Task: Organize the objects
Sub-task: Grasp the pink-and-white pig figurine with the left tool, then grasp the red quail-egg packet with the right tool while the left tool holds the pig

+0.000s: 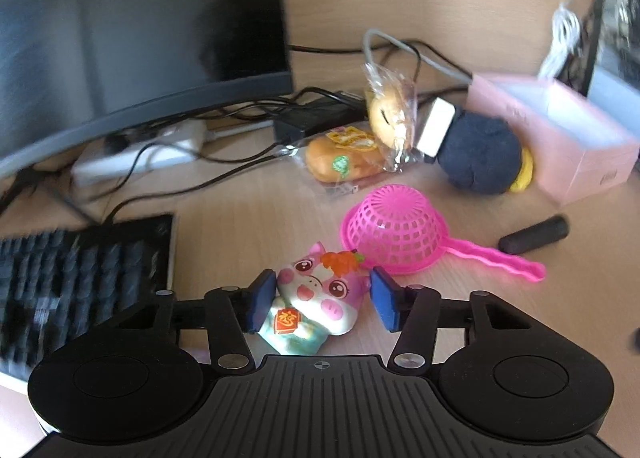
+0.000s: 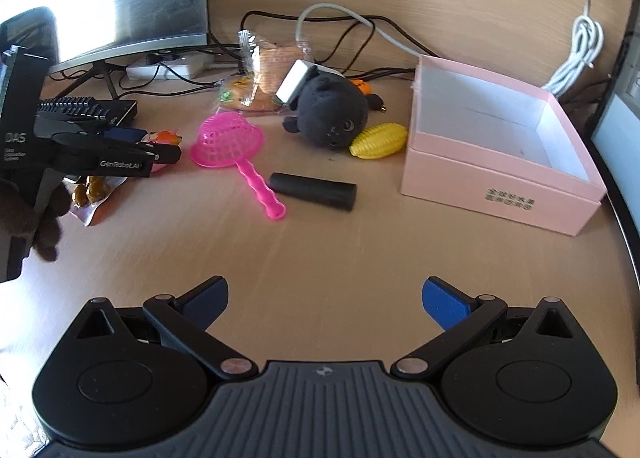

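Note:
A pink and white pig squishy toy [image 1: 316, 298] lies on the wooden desk between the fingers of my left gripper [image 1: 322, 300]. The jaws stand open around it; the left pad is at its side, the right pad a little apart. My left gripper also shows in the right wrist view [image 2: 132, 150], with the toy [image 2: 164, 140] partly hidden behind it. My right gripper [image 2: 325, 304] is open and empty above bare desk. An open pink box [image 2: 500, 178] stands at the right, empty inside.
On the desk lie a pink strainer [image 2: 228, 142], a black cylinder [image 2: 314, 191], a black plush [image 2: 328, 114], a yellow toy corn [image 2: 378, 140], wrapped buns [image 1: 344, 160] and a snack packet [image 2: 90, 198]. A keyboard [image 1: 80, 278], monitor [image 1: 140, 26] and cables [image 2: 352, 26] stand left and behind.

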Tool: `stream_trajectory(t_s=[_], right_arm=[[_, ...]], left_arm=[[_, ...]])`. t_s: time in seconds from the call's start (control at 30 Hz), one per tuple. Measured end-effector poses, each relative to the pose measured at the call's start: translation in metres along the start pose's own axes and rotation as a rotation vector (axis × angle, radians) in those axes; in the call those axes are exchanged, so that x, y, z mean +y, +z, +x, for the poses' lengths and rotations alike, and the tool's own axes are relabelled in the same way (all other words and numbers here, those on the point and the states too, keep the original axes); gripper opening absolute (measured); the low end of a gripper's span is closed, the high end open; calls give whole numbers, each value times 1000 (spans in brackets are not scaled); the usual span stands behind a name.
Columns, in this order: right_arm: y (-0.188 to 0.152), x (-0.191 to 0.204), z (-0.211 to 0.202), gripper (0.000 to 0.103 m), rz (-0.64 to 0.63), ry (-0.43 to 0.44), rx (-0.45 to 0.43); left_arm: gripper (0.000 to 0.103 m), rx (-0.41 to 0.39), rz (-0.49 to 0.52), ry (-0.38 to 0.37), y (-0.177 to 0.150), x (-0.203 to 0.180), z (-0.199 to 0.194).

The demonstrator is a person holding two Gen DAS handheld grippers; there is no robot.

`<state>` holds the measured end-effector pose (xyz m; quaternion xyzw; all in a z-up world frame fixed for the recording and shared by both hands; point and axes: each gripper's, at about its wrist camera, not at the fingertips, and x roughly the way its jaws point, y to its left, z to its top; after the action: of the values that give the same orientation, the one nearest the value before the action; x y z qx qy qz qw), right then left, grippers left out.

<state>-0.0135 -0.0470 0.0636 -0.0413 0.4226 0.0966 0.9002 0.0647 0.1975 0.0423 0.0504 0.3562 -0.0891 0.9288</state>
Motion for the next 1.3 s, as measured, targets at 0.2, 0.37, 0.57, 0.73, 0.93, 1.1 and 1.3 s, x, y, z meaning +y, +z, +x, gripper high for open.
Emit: stream_trajectory(t_s=[0.2, 0.37, 0.57, 0.73, 0.93, 1.1, 1.3], right_arm=[[8, 43, 12, 103, -93, 70, -27], [27, 116, 34, 103, -150, 204, -50], [43, 212, 69, 103, -125, 190, -74], [46, 254, 90, 103, -143, 138, -80], [44, 250, 93, 103, -291, 71, -125], [24, 208, 68, 103, -356, 83, -187], [42, 193, 91, 103, -160, 88, -108]], left_arm=[[53, -77, -235, 57, -30, 43, -79], [53, -116, -397, 226, -56, 95, -135], [53, -113, -474, 335, -81, 125, -180], [53, -97, -489, 327, -99, 130, -192], [53, -78, -495, 303, -108, 127, -189], [53, -78, -486, 253, -105, 119, -181], [53, -65, -448, 233, -103, 114, -176]])
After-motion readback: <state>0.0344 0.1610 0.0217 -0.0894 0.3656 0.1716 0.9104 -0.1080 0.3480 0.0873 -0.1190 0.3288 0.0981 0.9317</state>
